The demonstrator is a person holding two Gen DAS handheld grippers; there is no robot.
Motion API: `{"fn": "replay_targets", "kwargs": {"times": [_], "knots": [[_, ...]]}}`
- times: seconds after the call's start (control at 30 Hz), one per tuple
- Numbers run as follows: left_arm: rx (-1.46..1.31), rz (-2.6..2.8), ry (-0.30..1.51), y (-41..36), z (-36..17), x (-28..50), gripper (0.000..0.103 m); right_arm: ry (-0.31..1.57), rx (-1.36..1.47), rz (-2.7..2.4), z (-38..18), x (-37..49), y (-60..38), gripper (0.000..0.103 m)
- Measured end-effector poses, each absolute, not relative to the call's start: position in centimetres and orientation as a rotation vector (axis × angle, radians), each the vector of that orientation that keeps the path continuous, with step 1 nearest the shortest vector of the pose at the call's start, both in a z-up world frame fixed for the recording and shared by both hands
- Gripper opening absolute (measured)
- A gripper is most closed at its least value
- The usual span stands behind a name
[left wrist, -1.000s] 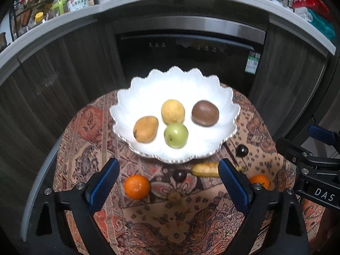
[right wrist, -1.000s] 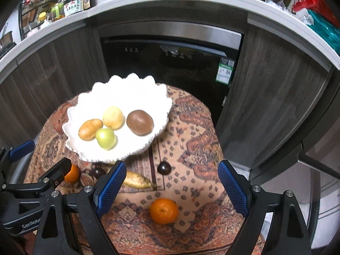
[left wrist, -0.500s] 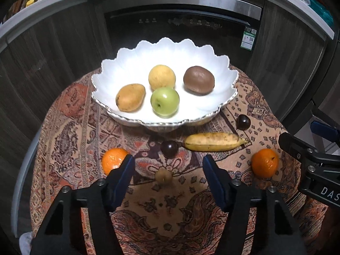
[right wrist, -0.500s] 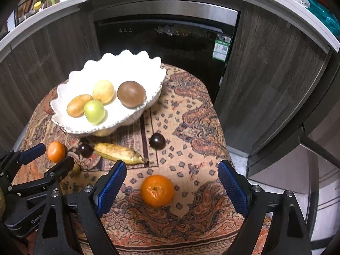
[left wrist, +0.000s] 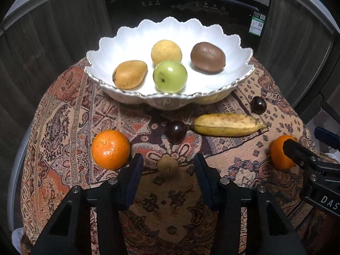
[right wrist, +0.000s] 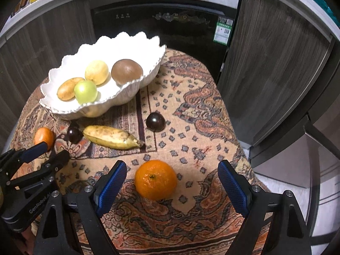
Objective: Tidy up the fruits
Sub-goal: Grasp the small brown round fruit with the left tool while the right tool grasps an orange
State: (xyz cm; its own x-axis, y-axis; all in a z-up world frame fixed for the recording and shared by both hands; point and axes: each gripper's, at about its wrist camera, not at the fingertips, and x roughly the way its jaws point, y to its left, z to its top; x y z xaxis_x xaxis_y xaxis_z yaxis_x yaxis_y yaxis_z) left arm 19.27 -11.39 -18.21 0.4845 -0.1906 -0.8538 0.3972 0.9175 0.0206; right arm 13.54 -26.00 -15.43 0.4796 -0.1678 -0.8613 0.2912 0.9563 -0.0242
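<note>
Fruit lies scattered over a small desk (left wrist: 63,114) draped in a patterned cloth, and some of it already sits in the white scalloped bowl (left wrist: 131,40): a pale yellow round fruit (left wrist: 166,51), a green apple (left wrist: 170,76), a brown kiwi (left wrist: 207,57) and an oblong yellow-brown fruit (left wrist: 129,74). On the cloth in front of the bowl rest a spotted banana (left wrist: 227,125), with a dark plum (left wrist: 175,129) touching its left tip, and a second dark plum (left wrist: 258,105) near the bowl's right side. The left gripper (left wrist: 167,165) hangs low over the cloth with its jaws apart, and a small tan round fruit (left wrist: 167,166) sits between the blue pads (left wrist: 136,170), not visibly touched by either. An orange (left wrist: 110,149) lies just beside the left pad. The right gripper (right wrist: 172,182) also has its jaws spread wide, with a second orange (right wrist: 155,179) on the cloth between them, nearer the left finger and touching neither. In the left wrist view that orange shows partly behind the right gripper's black finger. Dark wood cabinet fronts (right wrist: 272,59) and a black appliance door (right wrist: 161,23) stand behind the desk.
</note>
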Motion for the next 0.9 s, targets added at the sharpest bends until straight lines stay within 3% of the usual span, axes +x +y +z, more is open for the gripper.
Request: {"fn": "replay_targets", "kwargs": {"times": [0.27,0.43,0.53,0.67,0.9], "knots": [[0.217,-0.361,1.043,-11.4,-19.9,19.7,0.035,1.068,0.147,-0.272,-17.1,14.1,-25.9,0.086],[0.210,-0.365,1.031,-11.3,-20.1,19.8,0.033,1.095,0.167,-0.253,-18.1,14.3,-25.8,0.077],[0.204,-0.374,1.028,-11.3,-20.2,19.8,0.024,1.106,0.191,-0.233,-18.5,14.4,-25.8,0.069],[0.193,-0.380,1.026,-11.0,-20.2,19.9,0.023,1.108,0.204,-0.188,-18.6,14.5,-25.4,0.050],[0.187,-0.376,1.021,-10.7,-19.6,19.4,0.023,1.104,0.194,-0.186,-18.4,14.3,-25.3,0.049]]}}
